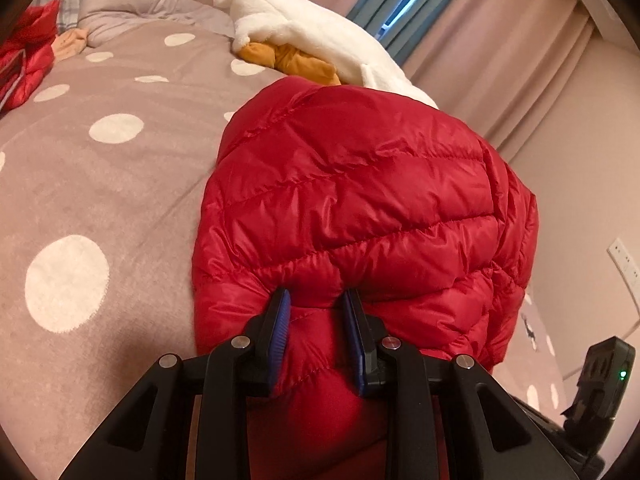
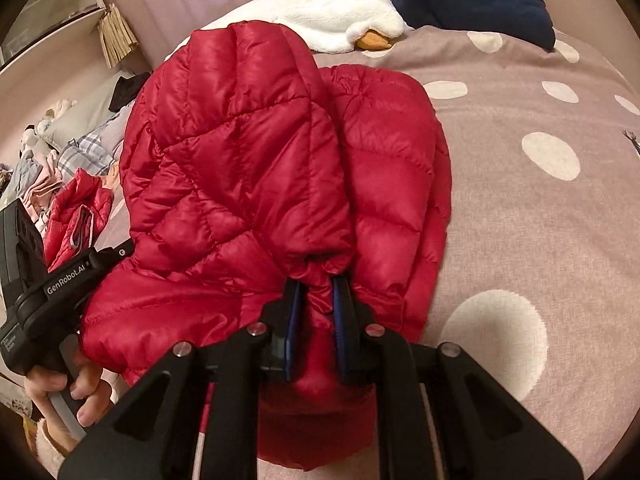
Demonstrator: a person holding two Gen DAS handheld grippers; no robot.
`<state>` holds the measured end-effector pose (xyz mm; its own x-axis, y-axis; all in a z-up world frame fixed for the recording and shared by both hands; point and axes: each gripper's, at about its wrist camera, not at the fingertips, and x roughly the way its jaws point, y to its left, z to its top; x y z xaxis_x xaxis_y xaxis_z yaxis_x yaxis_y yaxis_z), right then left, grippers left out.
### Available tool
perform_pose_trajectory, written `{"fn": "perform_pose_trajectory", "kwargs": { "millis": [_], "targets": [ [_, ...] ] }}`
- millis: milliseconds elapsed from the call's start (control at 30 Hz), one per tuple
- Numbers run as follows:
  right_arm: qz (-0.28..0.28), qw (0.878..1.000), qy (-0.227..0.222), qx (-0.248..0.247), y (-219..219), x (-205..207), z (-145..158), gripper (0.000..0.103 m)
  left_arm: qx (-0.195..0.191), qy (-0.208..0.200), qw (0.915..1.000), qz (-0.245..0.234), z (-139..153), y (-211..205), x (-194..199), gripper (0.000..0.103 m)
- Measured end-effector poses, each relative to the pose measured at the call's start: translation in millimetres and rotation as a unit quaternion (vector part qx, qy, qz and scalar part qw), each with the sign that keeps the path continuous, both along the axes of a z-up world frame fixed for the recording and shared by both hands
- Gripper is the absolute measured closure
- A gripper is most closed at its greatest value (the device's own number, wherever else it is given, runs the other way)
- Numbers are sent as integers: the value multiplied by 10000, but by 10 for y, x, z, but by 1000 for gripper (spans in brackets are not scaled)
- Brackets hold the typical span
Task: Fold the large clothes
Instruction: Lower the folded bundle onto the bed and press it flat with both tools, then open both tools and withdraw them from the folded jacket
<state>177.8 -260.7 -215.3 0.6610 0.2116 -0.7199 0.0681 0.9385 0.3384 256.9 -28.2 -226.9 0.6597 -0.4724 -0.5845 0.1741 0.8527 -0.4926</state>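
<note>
Left gripper (image 1: 316, 312): jaws clamped on a pinch of the red down jacket (image 1: 360, 208), which fills the frame centre on the bed (image 1: 100, 184). Right gripper (image 2: 316, 296): jaws clamped on the jacket's bunched edge at lower centre. Risk: slick, puffy fabric may slip from either pinch, and uneven lifting would skew the fold.

On the spotted bedspread (image 2: 520, 208): 1 red down jacket (image 2: 248, 168) at centre, 1 white fleece garment (image 1: 320, 36) beyond it, 1 navy garment (image 2: 480, 4) at the far edge, 1 further red quilted garment (image 2: 76, 216) to the side. Grippers: 2, left gripper (image 1: 316, 300), right gripper (image 2: 316, 284), each clamped on jacket fabric.
</note>
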Motion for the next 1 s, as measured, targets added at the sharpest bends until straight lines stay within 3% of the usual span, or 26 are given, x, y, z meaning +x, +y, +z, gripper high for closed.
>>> {"fn": "perform_pose_trajectory", "kwargs": {
  "millis": [267, 467, 767, 1000],
  "targets": [
    [14, 10000, -29, -44, 8, -6, 36, 89, 142, -46, 9998, 93, 45, -22, -19, 77],
    [27, 9999, -121, -4, -34, -165, 311, 84, 383, -13, 9988, 318, 310, 39, -213, 77],
    [19, 9944, -978, -407, -16, -701, 1127, 84, 778, -1274, 9865, 670, 1164, 188, -959, 77],
    [-19, 9861, -1479, -755, 85, -1144, 1575, 84, 963, -1777, 9775, 608, 1642, 170, -1553, 77]
  ]
}}
